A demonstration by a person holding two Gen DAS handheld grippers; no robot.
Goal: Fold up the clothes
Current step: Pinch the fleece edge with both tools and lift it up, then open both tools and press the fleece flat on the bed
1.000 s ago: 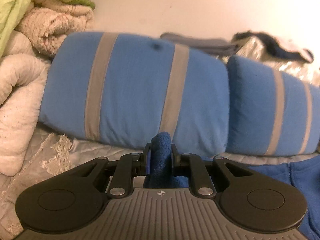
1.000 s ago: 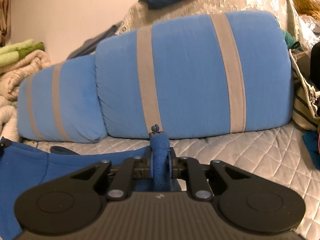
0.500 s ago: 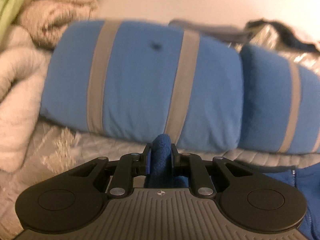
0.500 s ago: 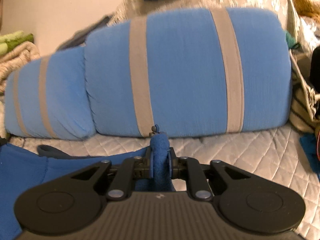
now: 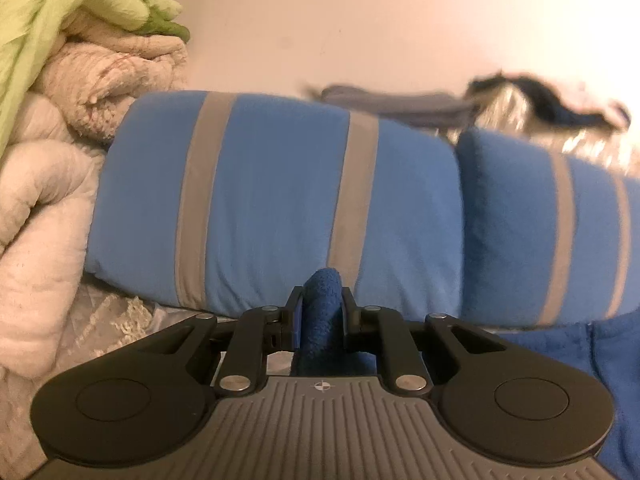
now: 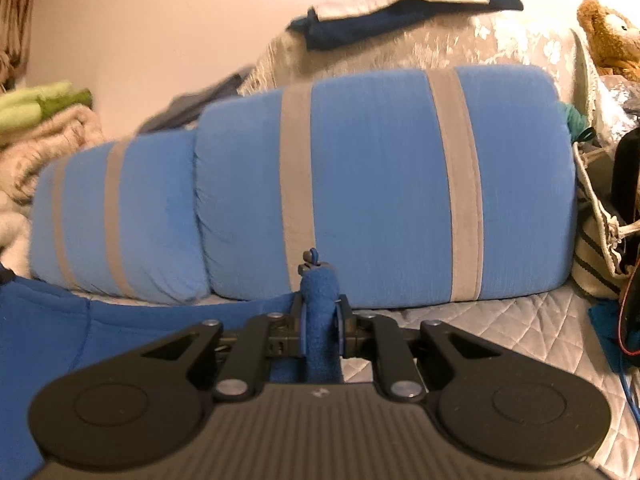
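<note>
1. Left tongs [image 5: 322, 312]: pointing slightly downward toward the pillows, held roughly level side to side. No hand or sleeve visible in either view.
2. Left tongs state: nearly closed, clenched on a thick fold of the blue garment [image 5: 592, 364]. The fold bulges up between the pads and pokes just above the fingertips.
3. Right tongs [image 6: 320, 314]: same pose, slight downward pitch, facing the pillows.
4. Right tongs state: nearly closed, clenched on another fold of the blue garment [image 6: 48, 332]. A small dark zipper pull [image 6: 310, 262] sticks up from the top of that fold.
5. Garment location: lying on the bed between the two tongs. In the left wrist view it spreads to the lower right; in the right wrist view it spreads to the lower left. A seam line shows on the fabric in the right wrist view.
6. Bed: quilted light bedspread [image 6: 500, 332] under the garment.
7. Background: two blue pillows with grey stripes, left pillow [image 5: 272, 204] and right pillow [image 6: 380, 196], set end to end and touching at the head of the bed, just beyond the garment.
8. Far left in the left wrist view: stack of cream blankets [image 5: 44, 204] with green cloth [image 5: 72, 4] on top.
9. Far right in the right wrist view: teddy bear [image 6: 610, 36] in the top corner, striped bag [image 6: 596, 248] beside the right pillow.
10. Dark clothes [image 6: 400, 12] lie on a pale cover behind the pillows.
</note>
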